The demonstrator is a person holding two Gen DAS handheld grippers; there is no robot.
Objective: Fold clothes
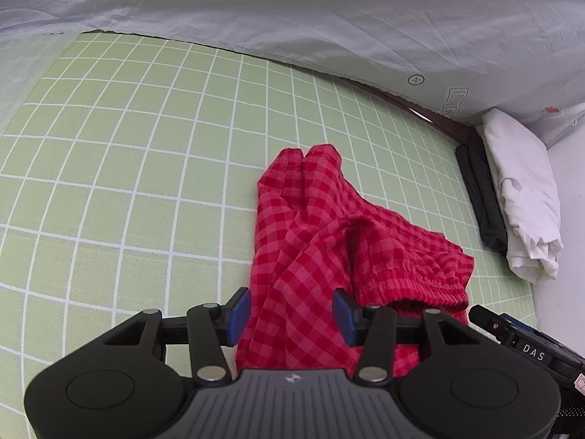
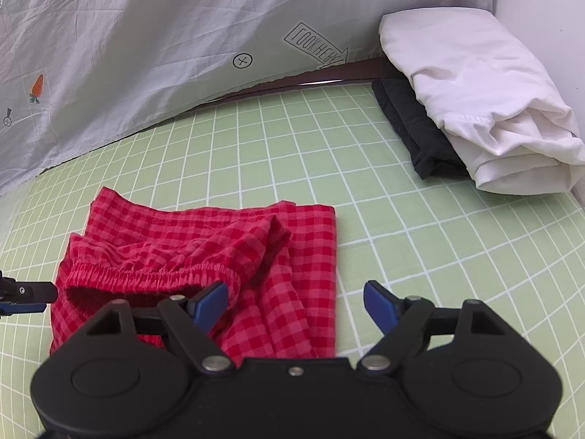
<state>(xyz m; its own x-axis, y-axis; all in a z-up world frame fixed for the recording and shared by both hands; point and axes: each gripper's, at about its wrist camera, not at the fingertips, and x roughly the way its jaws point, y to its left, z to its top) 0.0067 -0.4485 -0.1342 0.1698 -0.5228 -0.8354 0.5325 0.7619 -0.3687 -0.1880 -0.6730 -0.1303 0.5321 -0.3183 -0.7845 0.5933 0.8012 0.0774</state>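
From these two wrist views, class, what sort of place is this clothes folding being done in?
Probably a bedroom: the red checked shorts lie on a green grid bedsheet, a grey printed quilt is bunched behind, and folded white and black clothes sit by the wall.

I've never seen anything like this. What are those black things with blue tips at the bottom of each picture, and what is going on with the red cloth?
Those are two hand-held grippers, each carried by a person, with a camera looking forward along its two fingers. One picture comes from the left gripper, the other from the right gripper. The blue tips are finger pads.

Both look at a pair of red checked shorts lying partly folded and rumpled on a green grid sheet, elastic waistband showing. Both grippers are open and hold nothing; the left one's fingers sit either side of the cloth. In the far corner lie a folded white garment and a dark garment beside it, apparently partly under it. A grey printed cloth hangs behind.
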